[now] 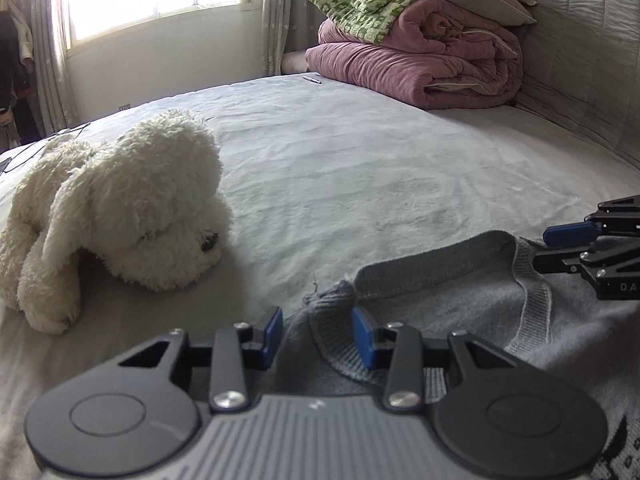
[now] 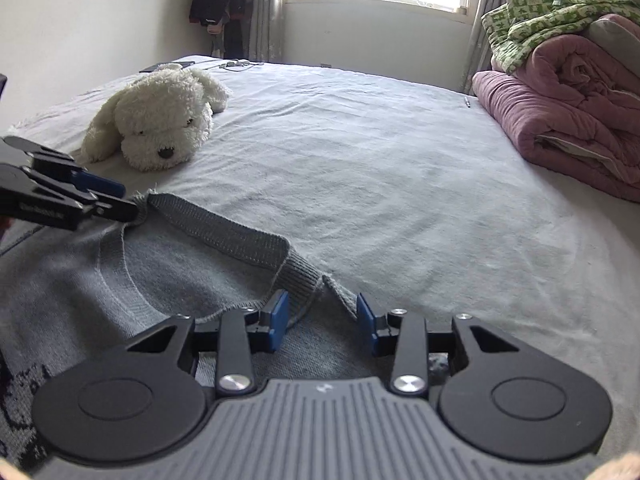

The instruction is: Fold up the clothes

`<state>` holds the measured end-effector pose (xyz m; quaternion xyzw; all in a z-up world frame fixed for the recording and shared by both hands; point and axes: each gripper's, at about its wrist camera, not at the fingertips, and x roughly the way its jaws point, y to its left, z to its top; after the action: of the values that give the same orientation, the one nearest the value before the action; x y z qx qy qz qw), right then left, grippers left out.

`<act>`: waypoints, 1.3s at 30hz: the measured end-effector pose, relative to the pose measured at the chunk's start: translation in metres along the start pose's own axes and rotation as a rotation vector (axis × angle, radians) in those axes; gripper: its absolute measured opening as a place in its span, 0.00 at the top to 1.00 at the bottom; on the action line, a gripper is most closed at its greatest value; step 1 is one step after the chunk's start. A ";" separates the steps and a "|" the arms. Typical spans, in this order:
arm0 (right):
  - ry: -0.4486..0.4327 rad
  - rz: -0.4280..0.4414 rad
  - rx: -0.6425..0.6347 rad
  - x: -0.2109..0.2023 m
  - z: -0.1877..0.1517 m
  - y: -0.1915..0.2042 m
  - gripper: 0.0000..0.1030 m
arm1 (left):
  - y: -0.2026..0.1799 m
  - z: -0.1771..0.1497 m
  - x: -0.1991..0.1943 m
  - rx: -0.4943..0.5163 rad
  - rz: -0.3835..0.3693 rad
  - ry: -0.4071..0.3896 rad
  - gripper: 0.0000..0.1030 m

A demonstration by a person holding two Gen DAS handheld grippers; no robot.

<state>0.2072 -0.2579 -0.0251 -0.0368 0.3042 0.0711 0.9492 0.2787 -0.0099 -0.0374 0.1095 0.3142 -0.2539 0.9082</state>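
Grey knit sweater (image 2: 132,280) lies flat on the bed (image 2: 400,184) near a plush dog (image 2: 160,120), neckband forward, with the left gripper (image 1: 318,336) and right gripper (image 2: 322,322) each standing apart over a collar corner, apparently placed for a symmetrical pinch.

A grey knitted sweater (image 2: 132,280) with a darker ribbed collar and a black pattern lies near on the pale grey-white bedsheet (image 2: 400,168). Far left sits a cream-white plush dog (image 2: 160,120). Far right, a mauve-pink quilt (image 2: 560,100) carries a green-and-cream checked blanket (image 2: 540,16). Both grippers have blue pads (image 2: 280,320).
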 end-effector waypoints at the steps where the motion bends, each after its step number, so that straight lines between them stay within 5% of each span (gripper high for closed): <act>1: -0.006 0.023 0.013 0.002 0.002 -0.001 0.61 | -0.001 0.000 0.003 -0.004 0.009 -0.001 0.71; 5: -0.005 0.044 0.031 0.009 0.005 0.001 0.63 | -0.004 -0.002 0.008 -0.038 0.027 -0.029 0.85; 7: 0.011 0.018 0.015 0.014 0.001 0.004 0.85 | -0.005 -0.003 0.007 -0.032 0.037 -0.043 0.91; 9: 0.004 -0.008 0.015 0.015 -0.004 0.005 0.96 | -0.006 -0.002 0.006 -0.033 0.049 -0.060 0.96; 17: -0.058 -0.117 0.061 0.028 0.019 -0.007 1.00 | 0.002 0.007 0.013 -0.075 0.093 -0.107 0.97; 27: -0.028 -0.123 0.134 0.056 0.010 -0.019 1.00 | 0.003 -0.001 0.038 -0.093 0.107 -0.072 0.94; 31: -0.047 -0.093 0.215 0.037 0.013 -0.028 0.78 | -0.003 0.003 0.028 -0.072 0.173 -0.073 0.65; 34: -0.069 -0.075 0.228 0.007 0.014 -0.038 0.64 | -0.009 0.009 0.014 -0.084 0.137 -0.076 0.60; 39: -0.052 -0.061 0.176 -0.046 0.003 -0.066 0.64 | -0.042 0.021 0.008 0.001 0.055 -0.068 0.57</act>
<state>0.1828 -0.3278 0.0060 0.0395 0.2833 0.0161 0.9581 0.2721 -0.0560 -0.0277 0.1098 0.2798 -0.2327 0.9250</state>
